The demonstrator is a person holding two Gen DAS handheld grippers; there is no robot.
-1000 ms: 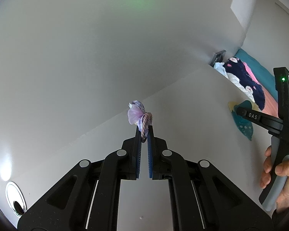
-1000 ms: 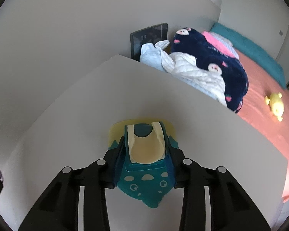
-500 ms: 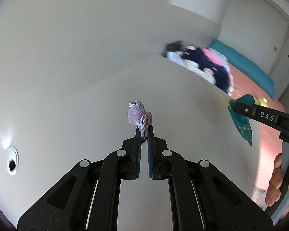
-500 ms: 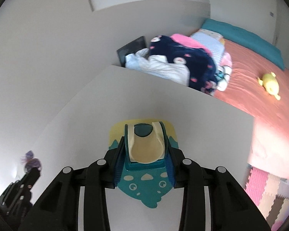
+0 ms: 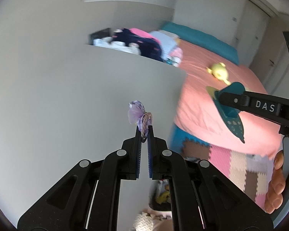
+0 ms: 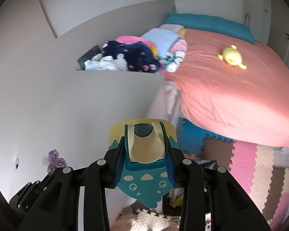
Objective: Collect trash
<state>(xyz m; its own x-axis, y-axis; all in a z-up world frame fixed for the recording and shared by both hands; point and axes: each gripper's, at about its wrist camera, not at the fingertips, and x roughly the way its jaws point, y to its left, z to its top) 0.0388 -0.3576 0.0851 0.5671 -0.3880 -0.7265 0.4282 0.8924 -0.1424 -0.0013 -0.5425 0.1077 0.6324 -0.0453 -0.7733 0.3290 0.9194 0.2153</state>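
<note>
A: What has changed?

B: Both views have swung from the white desktop (image 5: pixel 67 96) toward the coral bed (image 6: pixel 231 88) at upper right and the foam mats (image 6: pixel 260 163) at lower right.

A: And the claws?

B: The left gripper (image 5: pixel 144 132), frame centre, stays pinched shut on a lilac wrapper (image 5: pixel 137 113). The right gripper (image 6: pixel 144 163) clamps a teal dustpan (image 6: pixel 144 184). Likely they are carrying trash off to a bin.

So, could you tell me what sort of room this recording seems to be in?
Most likely a child's bedroom: a bed with a coral-pink sheet, a yellow soft toy lying on it, and coloured foam puzzle mats covering the floor beside it.
</note>
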